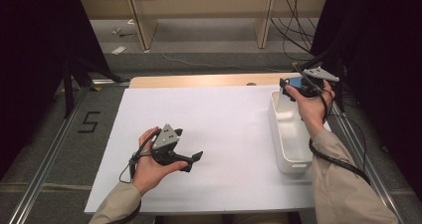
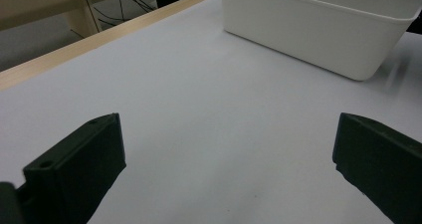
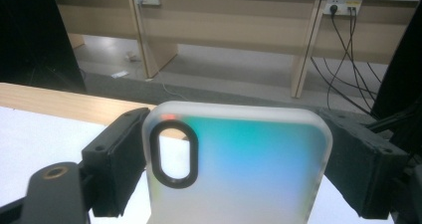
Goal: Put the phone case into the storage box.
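Close to the person, the left hand-held gripper [image 1: 191,160] rests low over the table [image 1: 219,134], which has a smooth white top with a light wood edge at the back. Its two black jaws are blocky and dull, and they stand wide apart with nothing between them, just bare white table. Farther off, on the right side of the table, sits a white tub [image 1: 290,134]. It is long, made of smooth plastic, with rounded corners and thin walls. Above the far end of the tub, the right hand-held gripper [image 3: 229,159] is clenched on a phone case [image 3: 239,169]. The case is a flat, frosted plastic shape with soft round corners. Its color goes from green to blue, and its rim looks milky white. Near one corner it has a long oval hole with a dark ring around it. The black jaws, rough like foam, press on its two long sides. Beyond the table are a grey floor, pale wooden legs [image 1: 142,22] and black cables [image 1: 293,30].
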Demonstrator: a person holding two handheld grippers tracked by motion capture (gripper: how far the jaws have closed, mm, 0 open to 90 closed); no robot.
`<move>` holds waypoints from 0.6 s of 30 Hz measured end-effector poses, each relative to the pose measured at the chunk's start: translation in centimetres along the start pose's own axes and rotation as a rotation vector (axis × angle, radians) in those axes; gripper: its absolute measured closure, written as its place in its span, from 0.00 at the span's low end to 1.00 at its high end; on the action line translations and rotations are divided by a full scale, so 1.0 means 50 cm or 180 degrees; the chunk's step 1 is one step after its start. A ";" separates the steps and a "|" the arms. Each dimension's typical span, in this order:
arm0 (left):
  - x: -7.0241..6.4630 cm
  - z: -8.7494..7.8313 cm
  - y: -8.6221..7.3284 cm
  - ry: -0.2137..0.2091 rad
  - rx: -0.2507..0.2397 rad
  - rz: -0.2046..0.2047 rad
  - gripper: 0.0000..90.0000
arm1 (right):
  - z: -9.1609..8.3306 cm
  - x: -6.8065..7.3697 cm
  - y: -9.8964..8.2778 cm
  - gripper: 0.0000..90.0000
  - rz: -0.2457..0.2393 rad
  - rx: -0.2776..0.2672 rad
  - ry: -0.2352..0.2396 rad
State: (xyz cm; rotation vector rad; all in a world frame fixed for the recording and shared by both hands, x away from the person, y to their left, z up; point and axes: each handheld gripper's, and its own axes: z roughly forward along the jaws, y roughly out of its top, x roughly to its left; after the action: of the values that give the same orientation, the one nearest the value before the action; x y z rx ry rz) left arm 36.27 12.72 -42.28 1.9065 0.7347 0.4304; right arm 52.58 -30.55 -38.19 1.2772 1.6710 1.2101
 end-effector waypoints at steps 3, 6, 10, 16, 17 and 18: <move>0.000 0.000 0.000 -0.0001 0.0001 0.0001 0.00 | 0.002 0.000 -0.001 0.20 0.0001 0.0008 0.0001; 0.000 0.000 0.000 -0.0001 0.0002 0.0002 0.00 | 0.004 0.000 -0.002 0.20 -0.0002 0.0016 -0.0003; 0.000 0.000 0.000 -0.0003 0.0001 0.0001 0.00 | 0.006 0.000 -0.003 0.20 -0.0004 0.0034 -0.0008; 0.000 0.000 0.000 -0.0003 0.0004 0.0003 0.00 | 0.009 0.000 -0.005 0.20 -0.0004 0.0049 -0.0009; 0.000 0.000 0.000 -0.0006 0.0003 0.0004 0.00 | 0.009 0.000 -0.005 0.20 -0.0002 0.0052 -0.0012; 0.000 0.000 0.000 -0.0006 0.0001 0.0003 0.00 | 0.009 0.000 -0.005 0.20 0.0000 0.0057 -0.0015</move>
State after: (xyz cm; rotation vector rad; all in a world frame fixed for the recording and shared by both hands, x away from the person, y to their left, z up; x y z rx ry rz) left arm 36.27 12.69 -42.30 1.9073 0.7327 0.4291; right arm 52.93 -30.47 -38.60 1.2900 1.6821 1.1938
